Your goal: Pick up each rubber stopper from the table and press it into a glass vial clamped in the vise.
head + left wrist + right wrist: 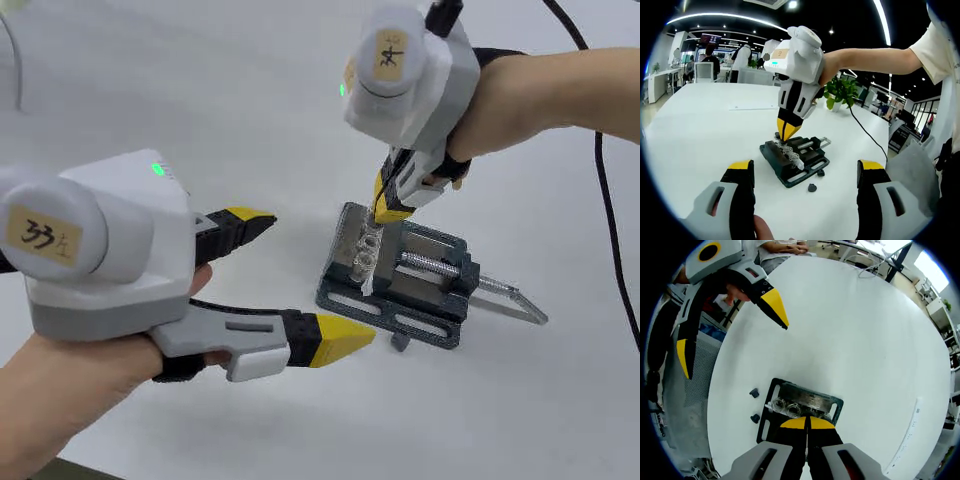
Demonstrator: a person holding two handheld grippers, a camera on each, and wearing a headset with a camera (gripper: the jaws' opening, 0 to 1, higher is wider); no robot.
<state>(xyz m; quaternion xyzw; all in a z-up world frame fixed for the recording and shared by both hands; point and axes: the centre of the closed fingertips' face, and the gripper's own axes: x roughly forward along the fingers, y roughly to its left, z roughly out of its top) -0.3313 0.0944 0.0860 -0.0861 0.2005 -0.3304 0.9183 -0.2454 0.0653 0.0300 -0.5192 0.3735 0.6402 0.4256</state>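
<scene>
Though plain white, table beneath bright office ceiling lights.

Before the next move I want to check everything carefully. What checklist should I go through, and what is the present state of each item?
1. Vials clamped in the vise: ok, they stand in a row between its jaws.
2. Right gripper over the vials: ok, its jaws are shut and point down at the row.
3. A stopper under the right tips: cannot tell, the tips hide that spot.
4. Left gripper out of the way: ok, it is open and apart from the vise.
5. Spare stoppers on the table: ok, two lie beside the vise.
</scene>
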